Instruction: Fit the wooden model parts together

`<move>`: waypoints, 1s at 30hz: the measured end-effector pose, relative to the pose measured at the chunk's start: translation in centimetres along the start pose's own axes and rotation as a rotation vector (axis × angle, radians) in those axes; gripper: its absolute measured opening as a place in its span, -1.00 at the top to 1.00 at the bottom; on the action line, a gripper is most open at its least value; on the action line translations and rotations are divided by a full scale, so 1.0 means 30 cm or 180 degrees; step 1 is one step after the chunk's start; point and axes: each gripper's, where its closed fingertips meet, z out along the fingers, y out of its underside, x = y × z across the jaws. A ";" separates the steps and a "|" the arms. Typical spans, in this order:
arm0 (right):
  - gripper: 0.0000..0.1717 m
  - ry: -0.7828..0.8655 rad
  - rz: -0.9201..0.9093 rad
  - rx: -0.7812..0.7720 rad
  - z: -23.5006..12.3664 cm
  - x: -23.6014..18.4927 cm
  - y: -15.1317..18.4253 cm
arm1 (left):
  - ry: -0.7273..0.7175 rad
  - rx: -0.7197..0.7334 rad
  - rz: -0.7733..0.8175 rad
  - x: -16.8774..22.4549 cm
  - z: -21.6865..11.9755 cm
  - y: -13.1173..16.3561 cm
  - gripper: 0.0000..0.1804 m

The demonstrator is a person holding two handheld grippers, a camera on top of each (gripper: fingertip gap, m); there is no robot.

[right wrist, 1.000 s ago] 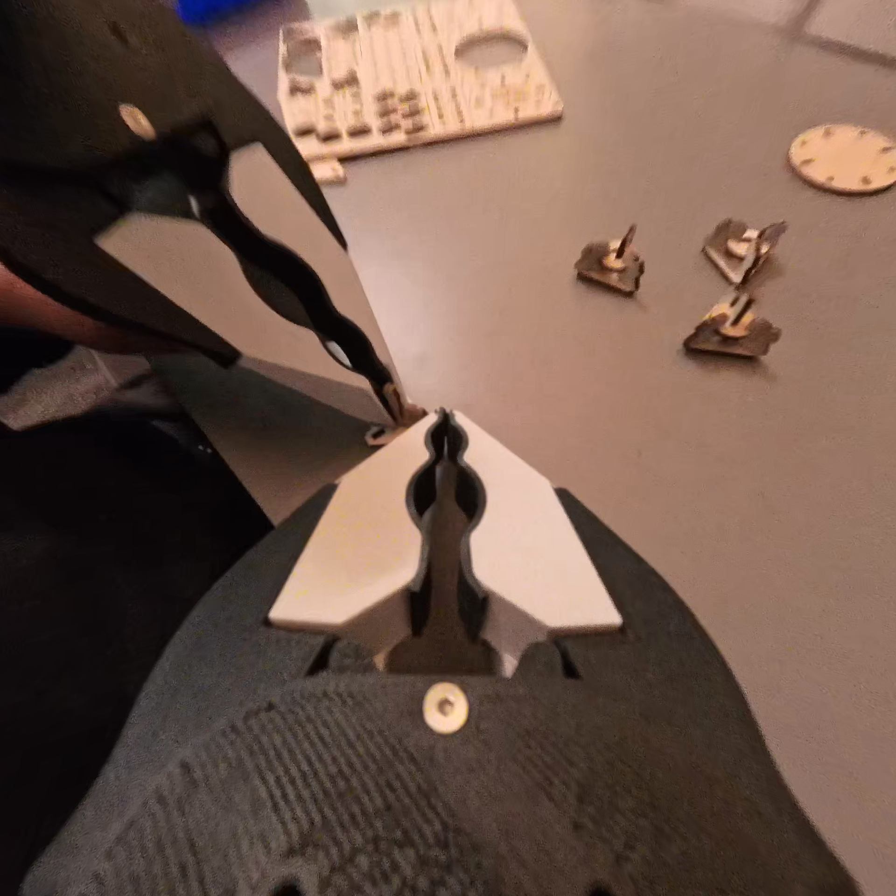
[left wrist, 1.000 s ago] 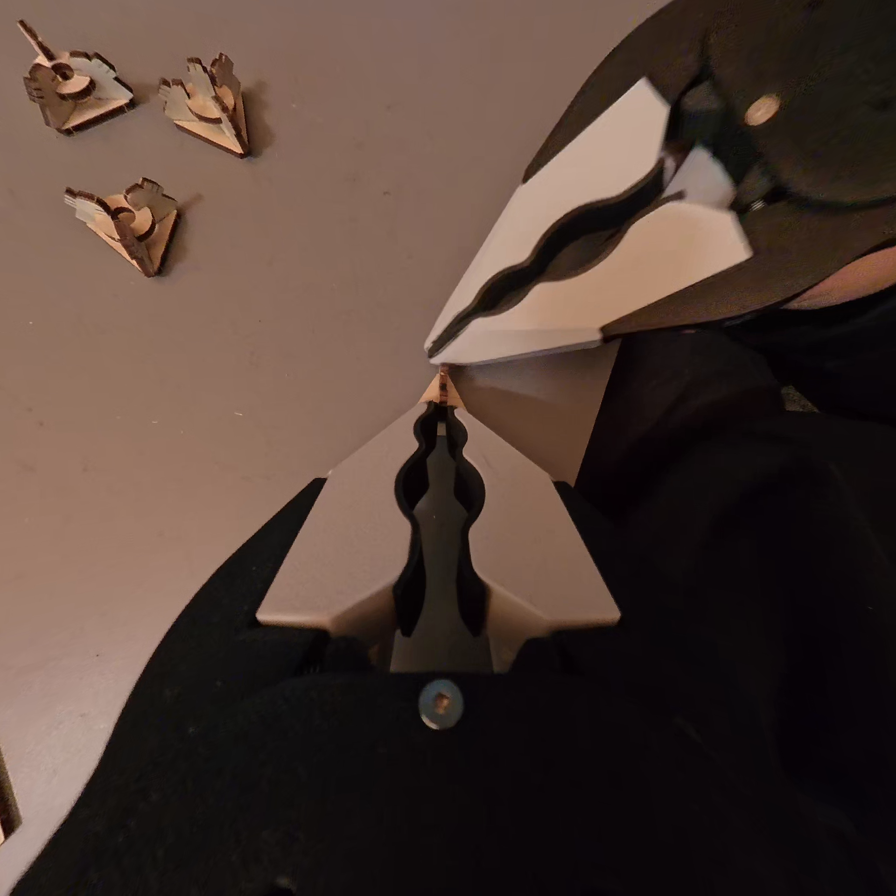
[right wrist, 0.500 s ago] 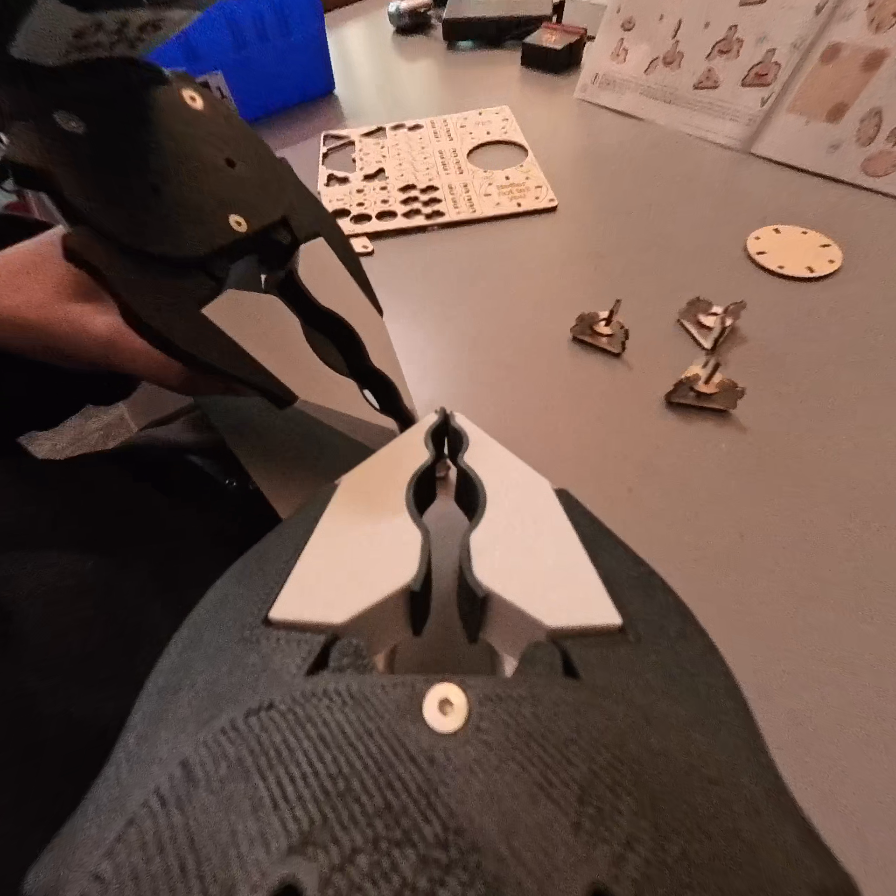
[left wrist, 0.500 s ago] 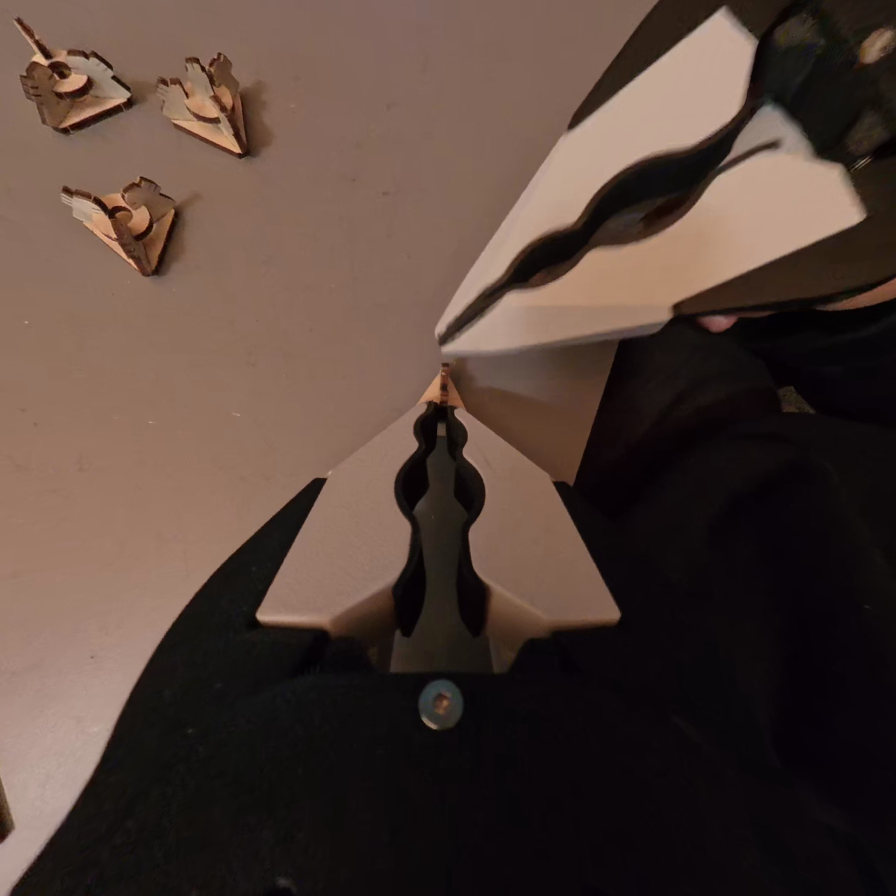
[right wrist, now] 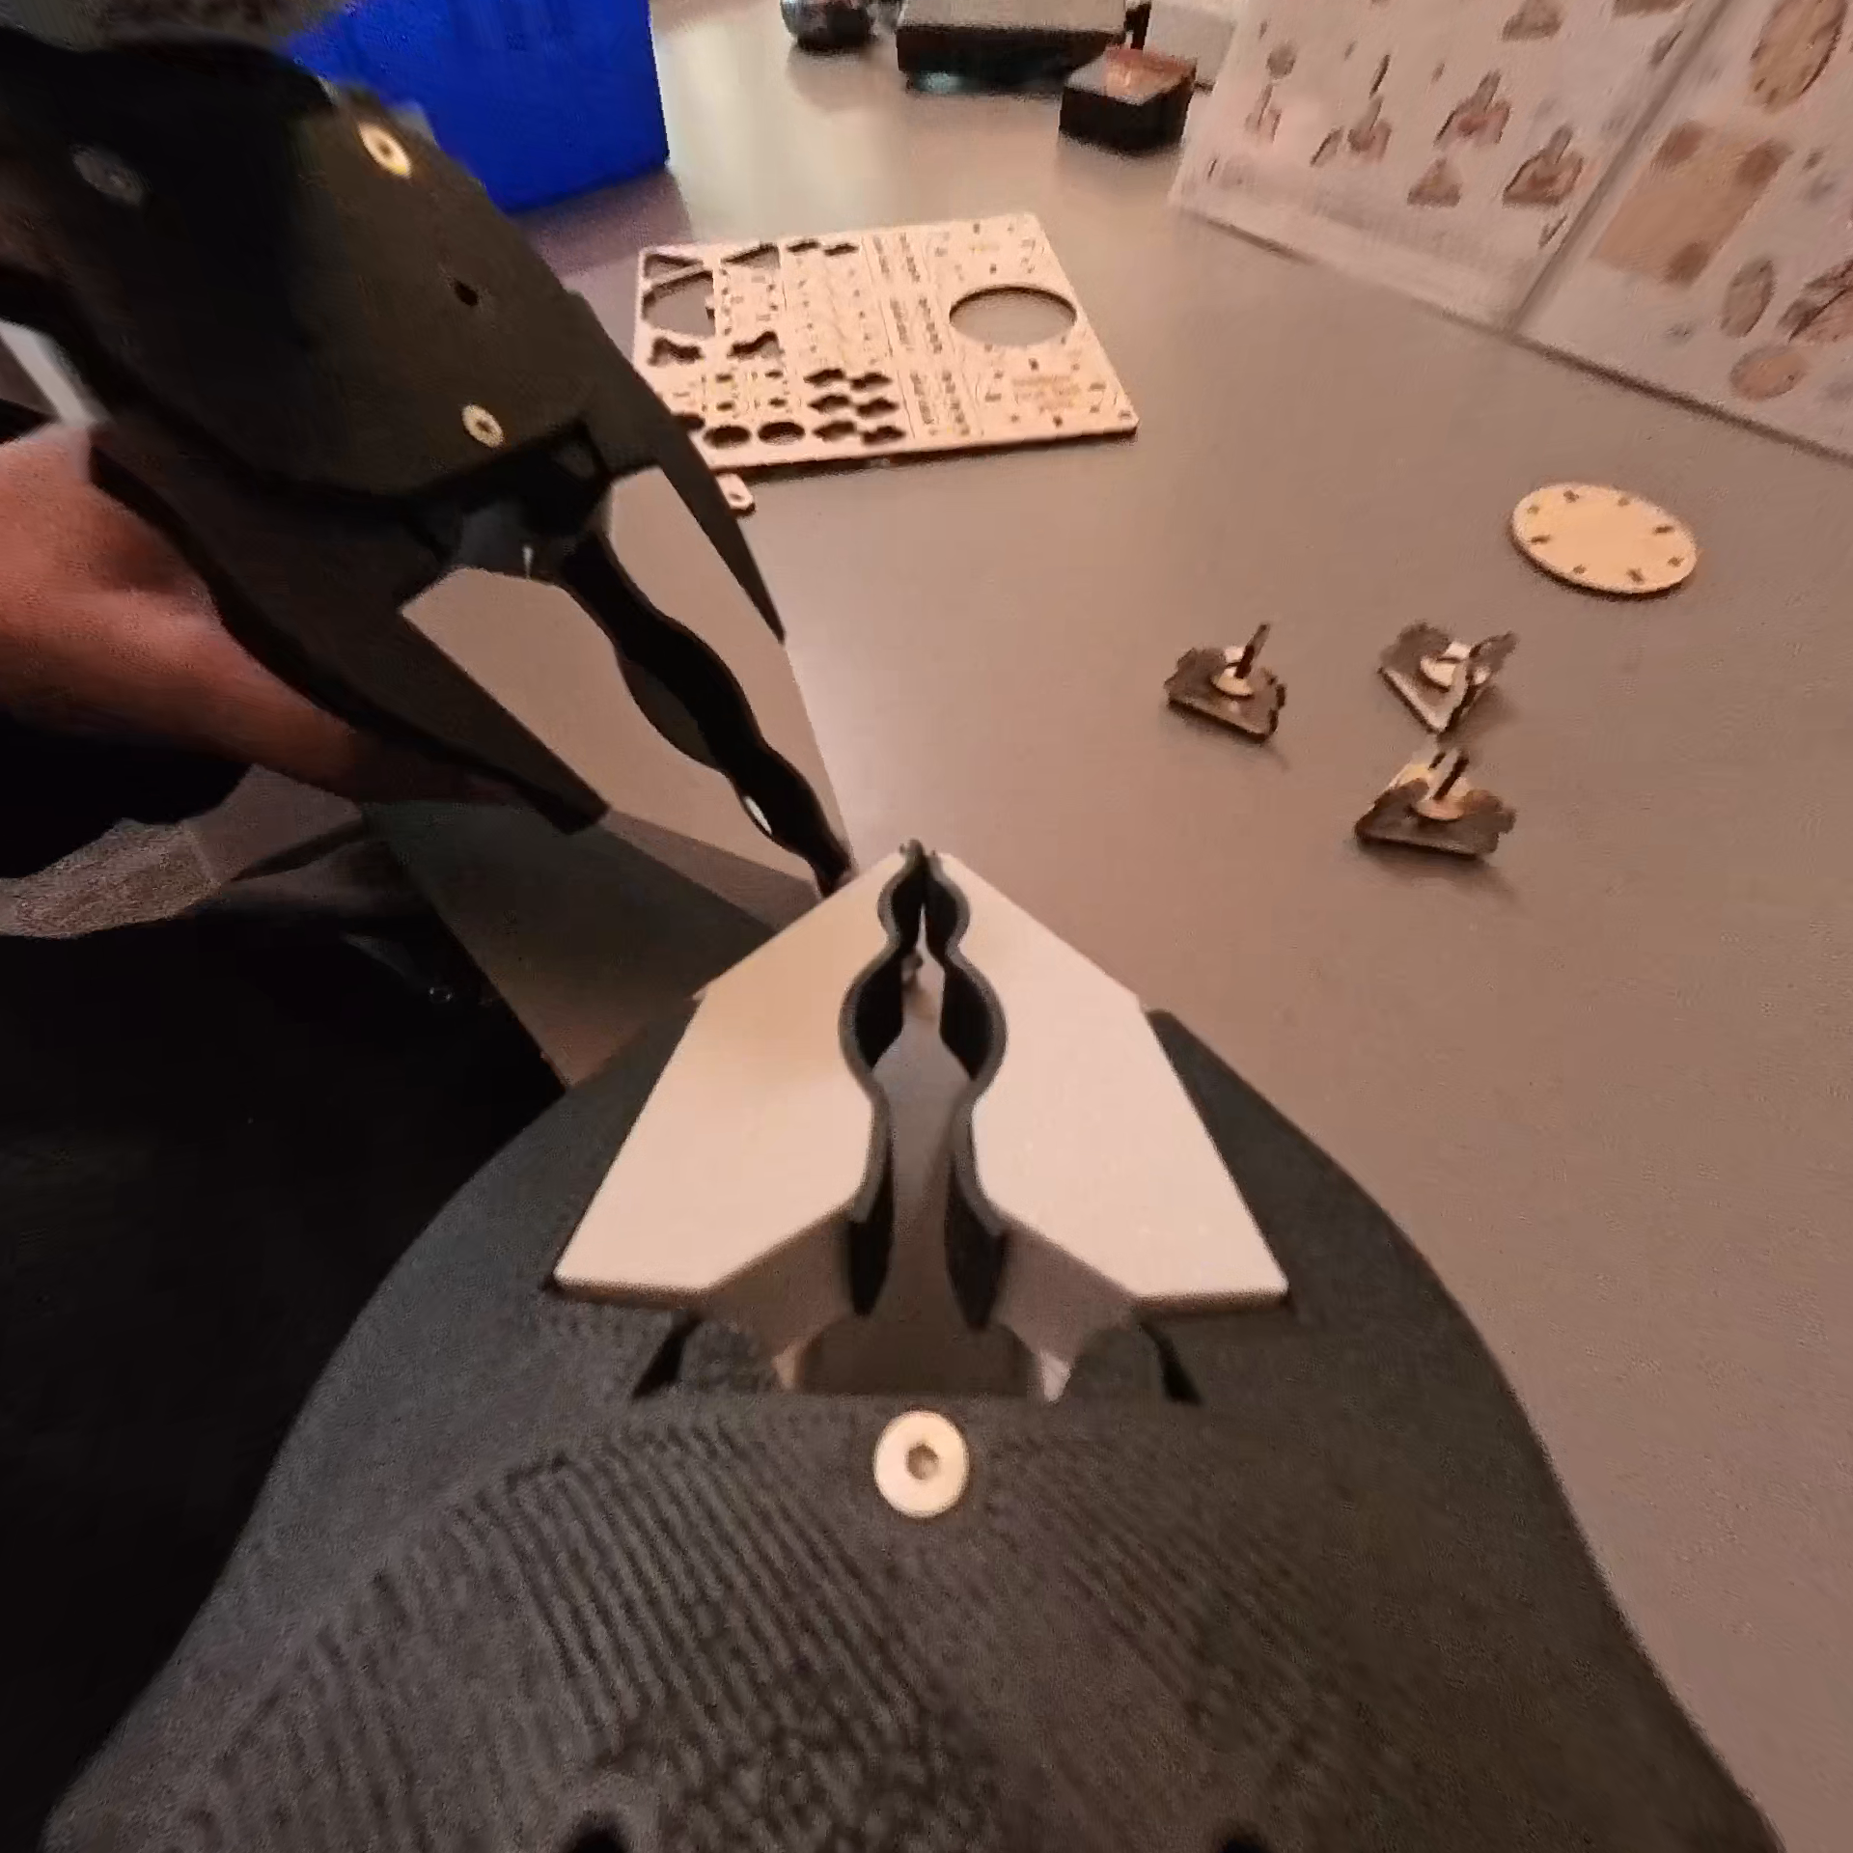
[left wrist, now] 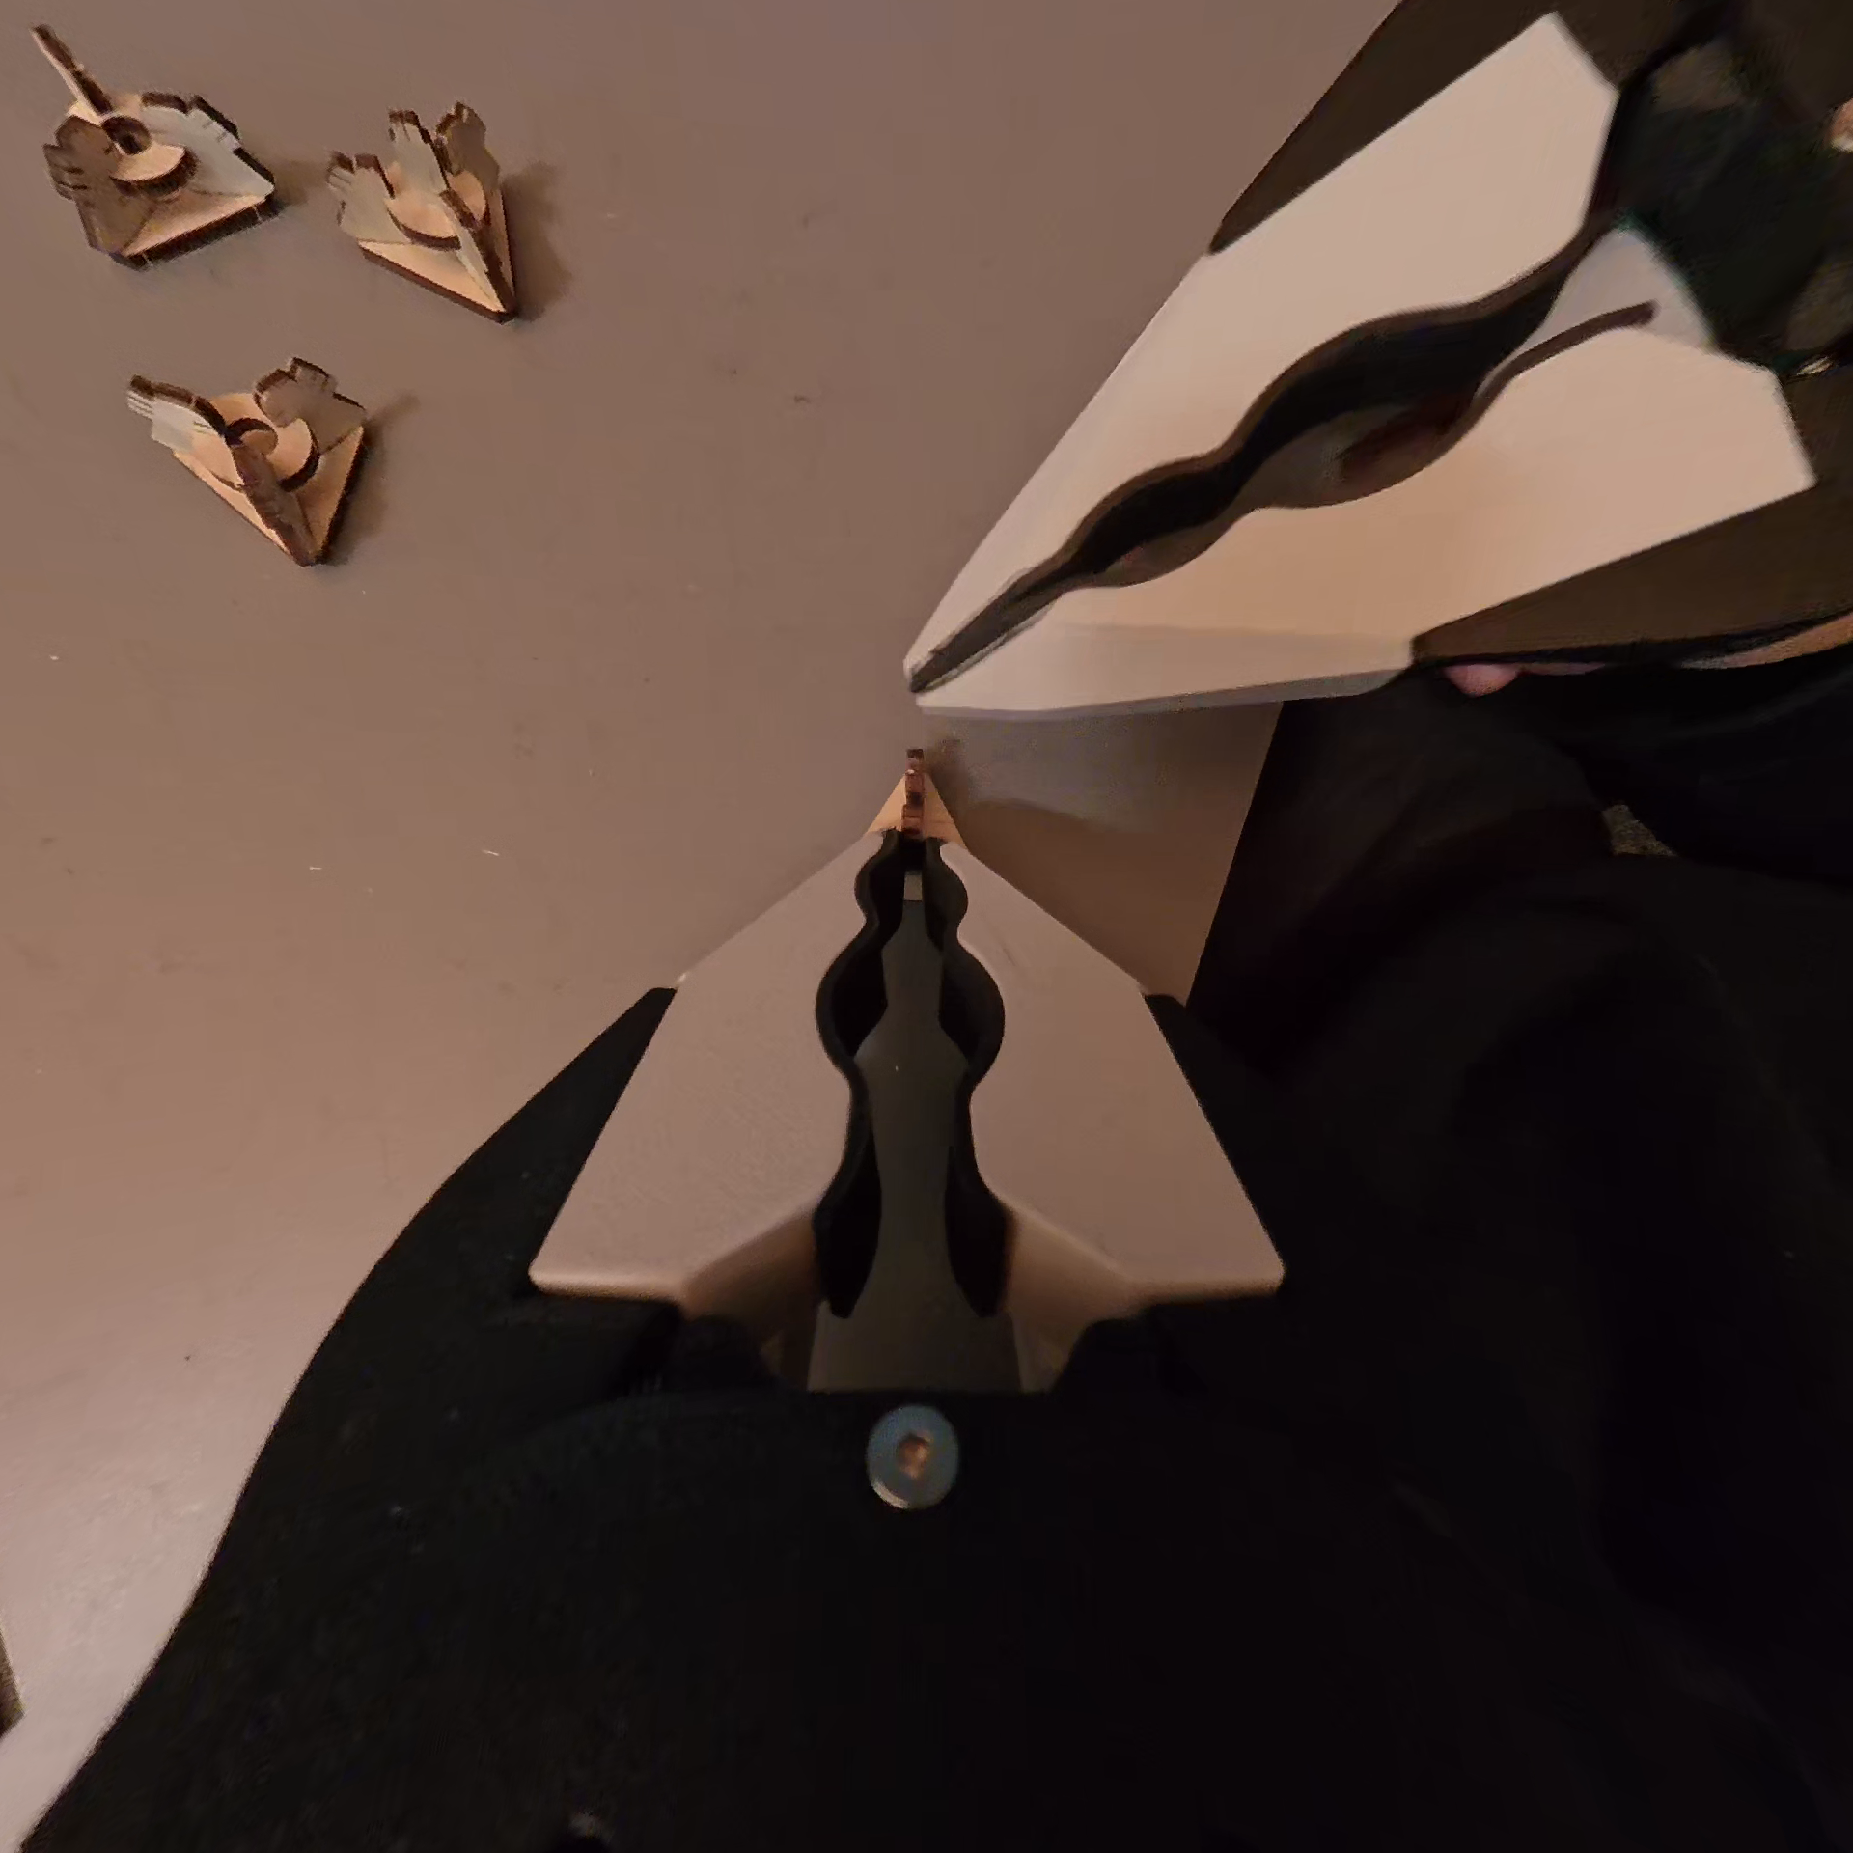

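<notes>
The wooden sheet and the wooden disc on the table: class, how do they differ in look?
The wooden sheet is rectangular and riddled with empty cut-outs, one a large round hole; the wooden disc is round and whole, with only small slots near its rim. The sheet is far larger. Both are pale wood, lying flat on the table.

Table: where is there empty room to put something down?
The table is bare between the right gripper and the three small wooden assemblies, and between those and the cut-out wooden sheet. It is crowded at the near edge, where the left gripper pinches a small wooden piece.
</notes>
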 end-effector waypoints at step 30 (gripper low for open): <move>1.00 0.0127 -0.0144 0.0115 0.005 0.011 -0.007 | 0.0227 0.0136 -0.0051 0.008 -0.024 -0.007 0.98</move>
